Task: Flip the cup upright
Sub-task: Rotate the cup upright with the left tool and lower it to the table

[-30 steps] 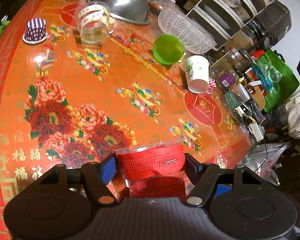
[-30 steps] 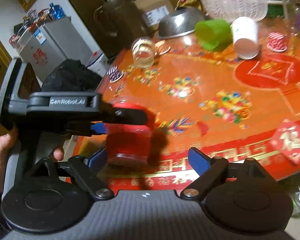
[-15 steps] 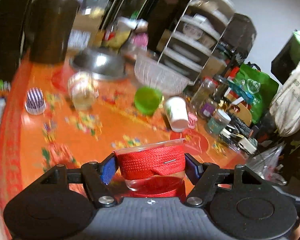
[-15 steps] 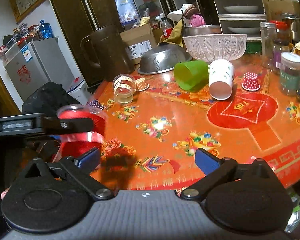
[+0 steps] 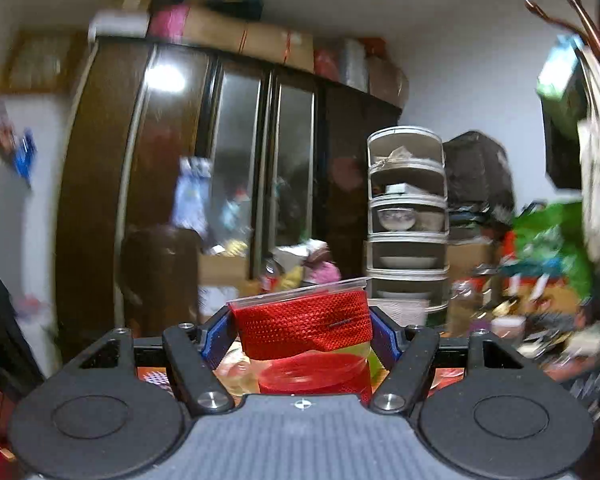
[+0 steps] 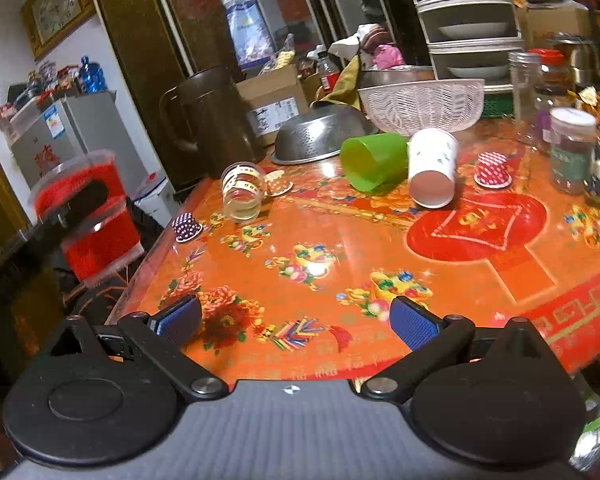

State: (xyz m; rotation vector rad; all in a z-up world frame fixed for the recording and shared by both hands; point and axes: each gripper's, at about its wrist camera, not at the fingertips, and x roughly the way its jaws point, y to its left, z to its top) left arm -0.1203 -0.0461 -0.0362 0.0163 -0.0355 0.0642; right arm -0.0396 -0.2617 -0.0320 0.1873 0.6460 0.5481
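Note:
My left gripper [image 5: 302, 334] is shut on a clear plastic cup with a red band [image 5: 304, 328]. It holds the cup in the air, rim up and slightly tilted. In the right wrist view the same cup [image 6: 86, 212] hangs beyond the table's left edge, with a left finger [image 6: 80, 200] across it. My right gripper [image 6: 296, 320] is open and empty above the near edge of the orange table [image 6: 380, 248].
On the table lie a green cup [image 6: 374, 160] and a white paper cup [image 6: 432, 168] on their sides, a small glass [image 6: 242, 192], a steel colander [image 6: 320, 136], a clear basket [image 6: 420, 104], small paper cases and jars [image 6: 572, 152]. A dark jug [image 6: 216, 120] stands at the back left.
My left gripper has lifted the red-banded cup off the table and tipped up, so its view now faces the cupboards. The right gripper has drawn back and risen slightly.

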